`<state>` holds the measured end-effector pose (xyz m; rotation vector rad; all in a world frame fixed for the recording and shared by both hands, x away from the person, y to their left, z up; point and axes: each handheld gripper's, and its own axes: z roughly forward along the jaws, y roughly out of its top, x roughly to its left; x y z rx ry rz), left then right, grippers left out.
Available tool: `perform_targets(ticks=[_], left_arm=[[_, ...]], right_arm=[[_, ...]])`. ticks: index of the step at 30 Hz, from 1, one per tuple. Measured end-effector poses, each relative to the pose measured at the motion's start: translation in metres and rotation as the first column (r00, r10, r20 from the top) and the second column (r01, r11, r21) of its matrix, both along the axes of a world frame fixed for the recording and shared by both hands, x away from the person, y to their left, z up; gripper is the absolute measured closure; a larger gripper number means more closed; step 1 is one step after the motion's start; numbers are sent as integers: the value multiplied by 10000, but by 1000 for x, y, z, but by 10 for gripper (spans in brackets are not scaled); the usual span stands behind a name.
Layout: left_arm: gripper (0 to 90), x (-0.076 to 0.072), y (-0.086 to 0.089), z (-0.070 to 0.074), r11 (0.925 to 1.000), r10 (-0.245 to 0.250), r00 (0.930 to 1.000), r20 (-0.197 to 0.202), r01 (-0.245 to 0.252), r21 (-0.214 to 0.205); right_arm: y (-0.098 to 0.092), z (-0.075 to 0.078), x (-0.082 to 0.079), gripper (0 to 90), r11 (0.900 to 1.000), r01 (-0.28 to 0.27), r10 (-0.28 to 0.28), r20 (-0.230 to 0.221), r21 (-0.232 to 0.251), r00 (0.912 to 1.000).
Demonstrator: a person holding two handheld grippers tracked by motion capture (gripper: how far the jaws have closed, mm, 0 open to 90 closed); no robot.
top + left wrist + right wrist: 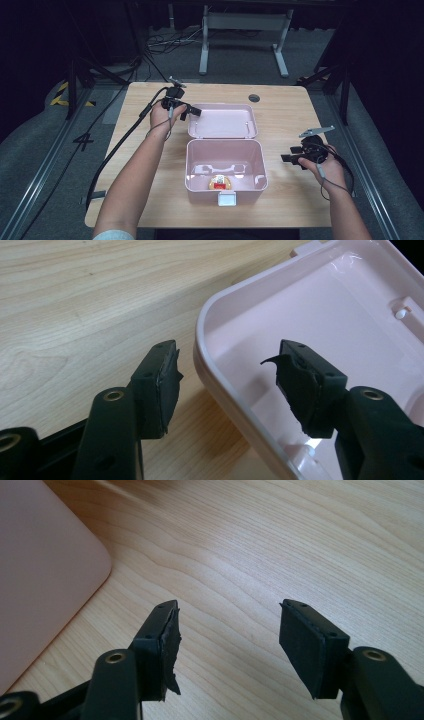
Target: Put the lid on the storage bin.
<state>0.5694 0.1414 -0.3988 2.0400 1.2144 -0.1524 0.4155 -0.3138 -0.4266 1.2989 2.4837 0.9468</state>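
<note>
On the pale wooden table (150, 200) sits a pale pink plastic box (225, 165) with its flat hinged lid (222, 121) thrown back, and a small red-and-yellow object (220, 182) lies inside near the front wall. The left gripper (227, 375) straddles the rounded rim at the lid's left corner — one jaw outside over the wood, one inside (neither pad pressing on it), so it stands open. The right gripper (227, 645) hangs open over bare wood, just beside the box's right side.

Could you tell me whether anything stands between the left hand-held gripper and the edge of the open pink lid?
Nothing visible does: the left hand-held gripper already straddles the lid rim, jaws open, one outside and one inside.
</note>
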Motion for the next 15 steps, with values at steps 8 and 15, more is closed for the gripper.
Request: perform_targets(ticks=[8,15], left_arm=[[473,2,-3,-6,9988,-131,9993,-354,114,-475],[628,2,4,4,9970,226,9997,110,-218,-743]], right_arm=[[0,-1,-2,422,10000,-54,54,-55,-23,10000],[1,-1,-1,425,9999,-105,105,-49,2,9999]])
